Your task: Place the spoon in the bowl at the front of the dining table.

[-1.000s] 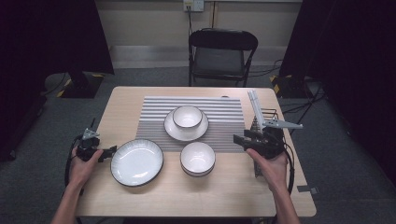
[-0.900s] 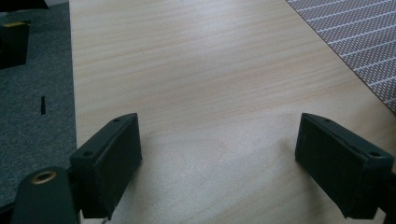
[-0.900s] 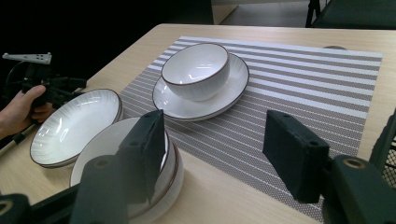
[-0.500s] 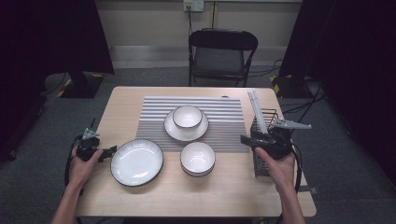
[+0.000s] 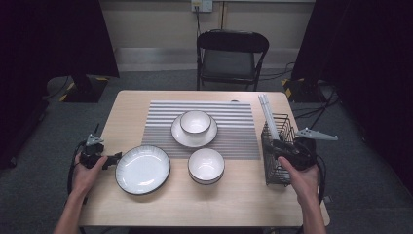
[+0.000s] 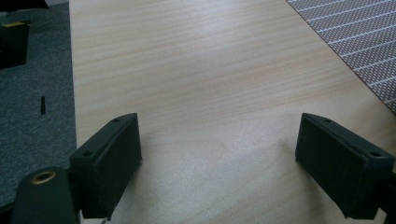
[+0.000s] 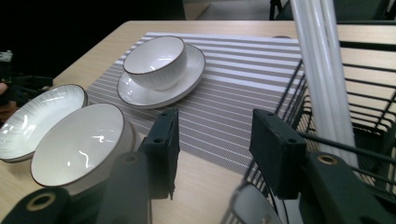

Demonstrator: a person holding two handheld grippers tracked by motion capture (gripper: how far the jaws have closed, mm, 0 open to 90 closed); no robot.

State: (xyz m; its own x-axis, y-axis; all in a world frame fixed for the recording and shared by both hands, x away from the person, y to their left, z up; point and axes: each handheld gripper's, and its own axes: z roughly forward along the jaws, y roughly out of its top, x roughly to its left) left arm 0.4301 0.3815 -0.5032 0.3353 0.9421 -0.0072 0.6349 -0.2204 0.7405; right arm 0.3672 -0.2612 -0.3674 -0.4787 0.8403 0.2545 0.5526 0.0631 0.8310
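Observation:
My left gripper [image 5: 117,157] [image 6: 219,135] rests low at the table's left edge, open wide over bare wood, jaws pointing toward a white dark-rimmed plate [image 5: 142,169] [image 7: 32,121]. My right gripper [image 5: 272,145] [image 7: 212,126] hangs at the left rim of a black wire basket [image 5: 280,175] [image 7: 327,140], open with nothing between its jaws. White rods [image 5: 267,112] [image 7: 317,70] lean out of the basket's far end. A shiny rounded object [image 7: 252,205] shows low in the basket, too blurred to name. A white bowl [image 5: 206,165] [image 7: 79,144] stands at the mat's near edge.
A grey striped mat [image 5: 234,131] [image 7: 243,88] [image 6: 355,32] covers the table's middle. On it a second bowl [image 5: 196,122] [image 7: 156,60] sits in a saucer [image 5: 180,134] [image 7: 187,84]. A black folding chair [image 5: 231,53] stands beyond the table [image 5: 195,204].
My right gripper has shifted to the right, from beside the basket to over its left rim. The left gripper and the dishes have not moved.

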